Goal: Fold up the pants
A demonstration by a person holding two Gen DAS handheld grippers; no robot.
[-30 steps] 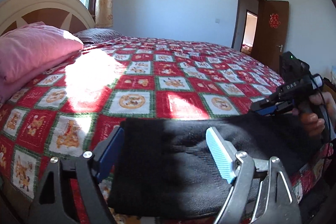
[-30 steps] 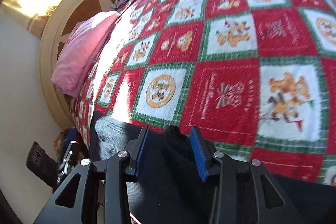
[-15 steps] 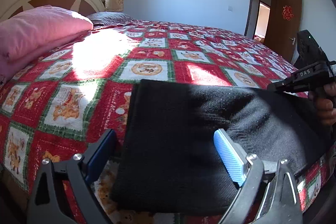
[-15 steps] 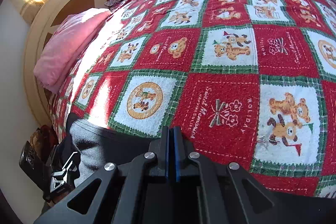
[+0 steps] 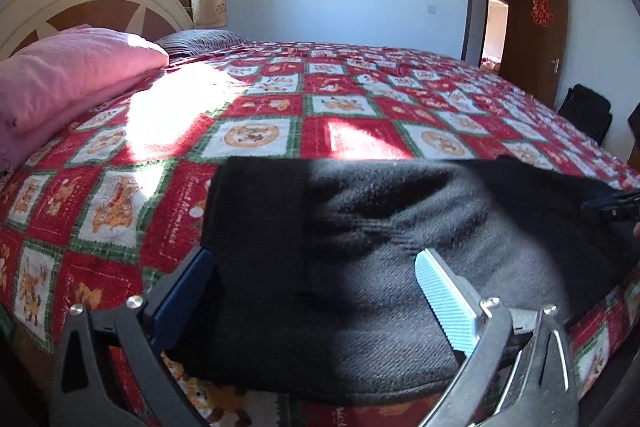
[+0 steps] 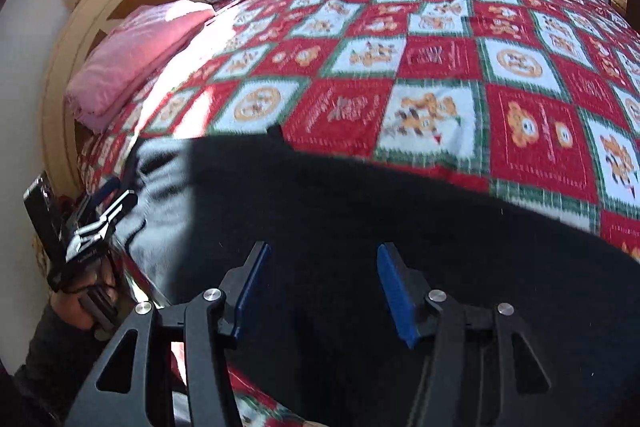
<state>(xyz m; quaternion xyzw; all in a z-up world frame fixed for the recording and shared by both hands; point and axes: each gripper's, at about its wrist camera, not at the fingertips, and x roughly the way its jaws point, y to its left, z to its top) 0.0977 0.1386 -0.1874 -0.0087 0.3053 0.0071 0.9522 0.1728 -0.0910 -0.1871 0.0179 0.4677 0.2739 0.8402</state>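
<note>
Left gripper [image 5: 316,291]: spread as wide as it goes, jaws just been opening, pinching nothing. Dark blue pad at 8 o'clock in the left wrist view, just beside the near left edge of the black pants [image 5: 360,267]; pale ribbed pad at 4 o'clock, poised over the cloth, contact not clear. Between the two pads, only flat fabric.

Right gripper [image 6: 320,287]: about half spread, jaws just been opening after being pressed together, gripping nothing. Both blue pads low in the right wrist view, at 6 o'clock, hanging over dark cloth; touching or apart, cannot tell.

Pants lying flat across the near edge of the red, white and green checked bedspread [image 5: 260,115], a broad dark band filling the lower half of both views, running from 8 o'clock to 3 o'clock in the left wrist view. Greyer, sunlit stretch toward the middle, deep shade on the left part.

Left gripper seen again from the right wrist camera at 9 o'clock, at the pants' far end, held in a hand [image 6: 74,305].
</note>
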